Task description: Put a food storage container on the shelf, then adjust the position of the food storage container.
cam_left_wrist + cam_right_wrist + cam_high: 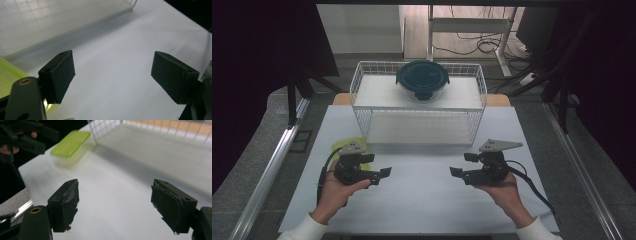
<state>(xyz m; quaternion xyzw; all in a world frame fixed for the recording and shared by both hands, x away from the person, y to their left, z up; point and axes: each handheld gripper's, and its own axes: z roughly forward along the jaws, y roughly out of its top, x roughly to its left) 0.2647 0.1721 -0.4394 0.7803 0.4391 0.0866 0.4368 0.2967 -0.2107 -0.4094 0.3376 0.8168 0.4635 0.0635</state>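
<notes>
White tabletop (422, 200). Left gripper (381, 175): low over table, jaws wide apart, nothing between, pointing toward centre. Right gripper (460, 166): opposite, jaws wide apart, nothing between. Yellow-green lidded container (70, 143): on table just behind left gripper, beside front left corner of wire basket (362, 80). Dark-lidded round glass bowl (422, 80): on basket's upper shelf, rear centre.
</notes>
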